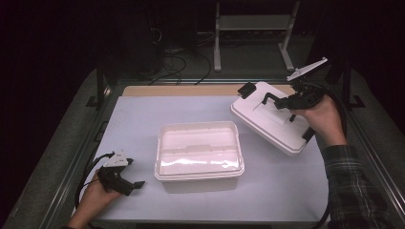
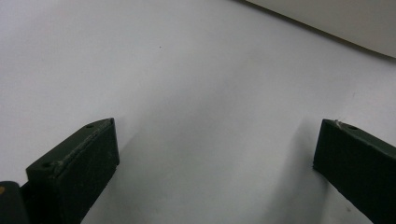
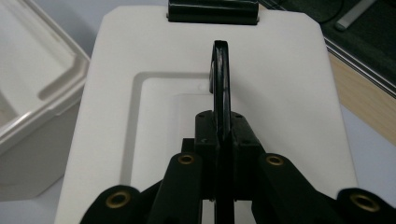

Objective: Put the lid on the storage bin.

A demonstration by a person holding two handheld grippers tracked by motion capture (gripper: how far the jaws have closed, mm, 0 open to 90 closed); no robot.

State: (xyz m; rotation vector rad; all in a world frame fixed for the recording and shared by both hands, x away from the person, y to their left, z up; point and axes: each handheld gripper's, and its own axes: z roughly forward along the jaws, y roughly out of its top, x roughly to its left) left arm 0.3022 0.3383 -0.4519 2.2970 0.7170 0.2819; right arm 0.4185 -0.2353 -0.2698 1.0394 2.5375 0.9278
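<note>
The right gripper (image 1: 282,101), jaws clamped on the lid's handle (image 3: 221,74), holds the lid (image 1: 270,123) tilted at two o'clock from the open box (image 1: 198,151).

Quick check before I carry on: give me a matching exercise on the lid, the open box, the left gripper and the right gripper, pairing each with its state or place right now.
Things:
1. lid
2. open box
3. left gripper
4. right gripper

States or places:
A. jaws apart, nothing between them, low over the table
B. sits mid-table, uncovered
C. tilted, held up by its black handle
D. jaws closed on the handle

Pairs: 1-C, 2-B, 3-A, 4-D
</note>
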